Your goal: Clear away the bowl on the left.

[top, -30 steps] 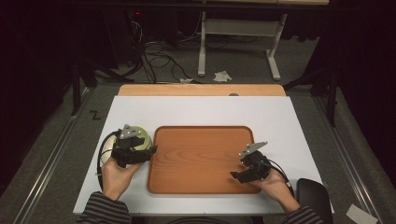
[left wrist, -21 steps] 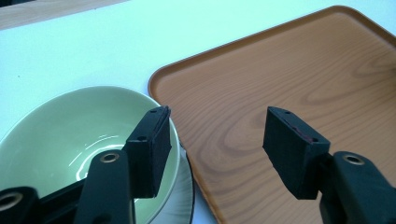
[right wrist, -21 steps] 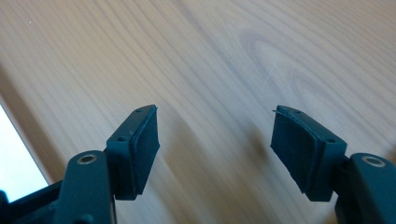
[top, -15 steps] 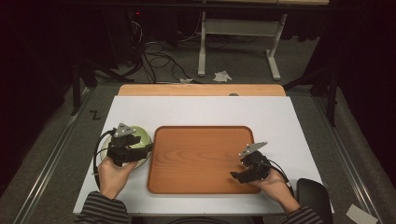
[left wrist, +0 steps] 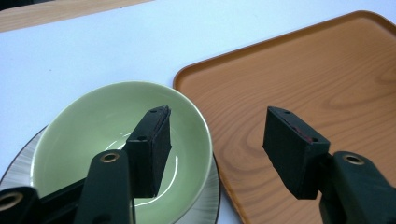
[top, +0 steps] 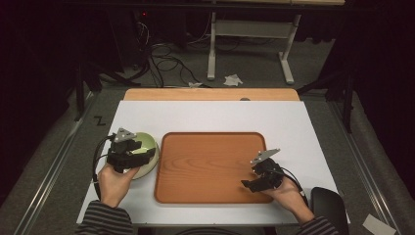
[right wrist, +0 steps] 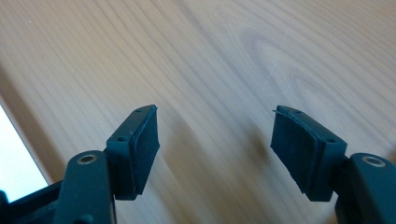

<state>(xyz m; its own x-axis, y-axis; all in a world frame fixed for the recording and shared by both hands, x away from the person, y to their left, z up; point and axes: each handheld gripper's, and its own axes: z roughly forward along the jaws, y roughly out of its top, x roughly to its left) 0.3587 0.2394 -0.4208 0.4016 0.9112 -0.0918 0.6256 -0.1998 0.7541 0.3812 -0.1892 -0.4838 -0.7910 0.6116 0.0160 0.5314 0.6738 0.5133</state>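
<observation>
Pale green glazed bowl (left wrist: 116, 135) on grey plate (left wrist: 205, 198) near desk's (top: 205, 117) left edge, left gripper (left wrist: 215, 140) gaping astride its rim, right gripper (right wrist: 215, 144) gaping over orange wooden tray (top: 210, 166).

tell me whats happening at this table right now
A person holds a two-jaw gripper in each hand at a white table. The left gripper is open, with one jaw inside a green bowl and the other out over the wooden tray; it has not closed on the rim. The bowl sits on a grey plate just left of the tray. The right gripper hovers open over the tray's right part, holding nothing.
</observation>
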